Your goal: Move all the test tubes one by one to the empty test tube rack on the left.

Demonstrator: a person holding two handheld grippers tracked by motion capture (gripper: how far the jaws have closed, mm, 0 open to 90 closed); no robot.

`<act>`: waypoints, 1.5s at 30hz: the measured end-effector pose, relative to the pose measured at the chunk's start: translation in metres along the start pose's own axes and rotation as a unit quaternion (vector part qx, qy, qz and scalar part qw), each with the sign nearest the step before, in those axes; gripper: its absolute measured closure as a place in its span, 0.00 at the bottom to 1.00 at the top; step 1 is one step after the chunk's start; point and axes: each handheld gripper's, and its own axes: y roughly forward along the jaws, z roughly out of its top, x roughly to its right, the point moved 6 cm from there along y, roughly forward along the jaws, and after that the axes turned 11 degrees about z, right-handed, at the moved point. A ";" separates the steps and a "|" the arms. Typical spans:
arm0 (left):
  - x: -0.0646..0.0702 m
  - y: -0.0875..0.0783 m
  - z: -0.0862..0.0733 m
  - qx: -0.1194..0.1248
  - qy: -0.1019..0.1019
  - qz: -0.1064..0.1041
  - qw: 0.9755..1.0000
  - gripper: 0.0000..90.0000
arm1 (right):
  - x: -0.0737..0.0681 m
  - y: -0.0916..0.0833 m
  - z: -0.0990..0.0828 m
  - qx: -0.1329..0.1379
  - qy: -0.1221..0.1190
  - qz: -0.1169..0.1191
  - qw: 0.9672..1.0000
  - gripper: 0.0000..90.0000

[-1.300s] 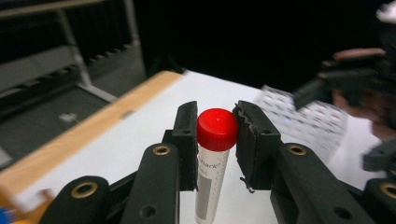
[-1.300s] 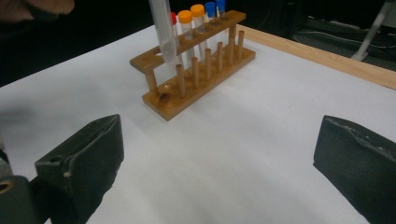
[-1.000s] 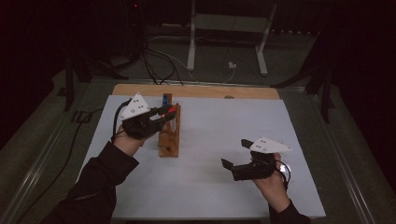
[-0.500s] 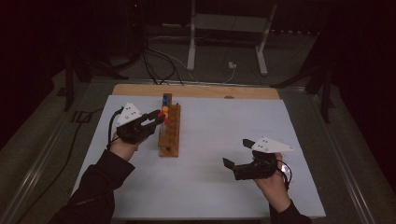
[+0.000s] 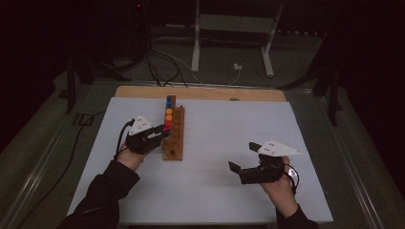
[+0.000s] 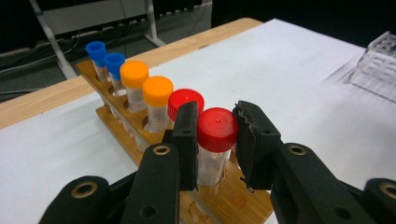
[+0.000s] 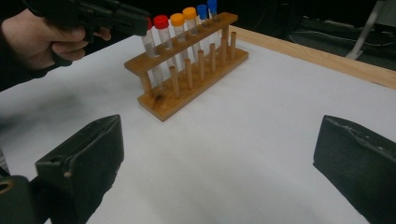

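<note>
A wooden tube rack (image 5: 173, 138) stands left of the table's middle. It holds a row of capped tubes: two blue (image 6: 114, 60), two orange (image 6: 158, 91) and one red (image 6: 186, 100). My left gripper (image 6: 215, 119) is shut on another red-capped tube (image 6: 217, 130), its pads pressing just under the cap. That tube's lower part sits in a hole near the rack's (image 6: 233, 200) close end. In the high view the left gripper (image 5: 165, 130) reaches the rack from the left. My right gripper (image 5: 243, 156) rests low over the table at the right, open and holding nothing (image 7: 219, 140).
White paper (image 5: 215, 124) covers the wooden table (image 5: 200, 93). The rack's (image 7: 187, 79) second row of holes has no tubes. A clear boxy object (image 6: 380, 65) lies blurred at the right edge of the left gripper view. Cables and a stand's legs (image 5: 229, 52) lie beyond the table.
My left hand has come down at the rack with the red-capped tube in its grip. The right hand has kept still.
</note>
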 end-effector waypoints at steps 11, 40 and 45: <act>0.004 -0.004 -0.003 -0.005 0.021 -0.005 1.000 0.77 | 0.002 -0.001 0.000 0.001 0.002 -0.001 1.000 0.02; 0.013 -0.064 -0.044 -0.014 -0.001 -0.107 0.994 0.02 | 0.004 0.001 -0.006 -0.002 0.002 -0.002 1.000 0.02; 0.011 -0.070 -0.062 -0.017 0.003 -0.096 0.995 0.02 | 0.005 0.001 -0.006 -0.003 0.002 -0.002 1.000 0.02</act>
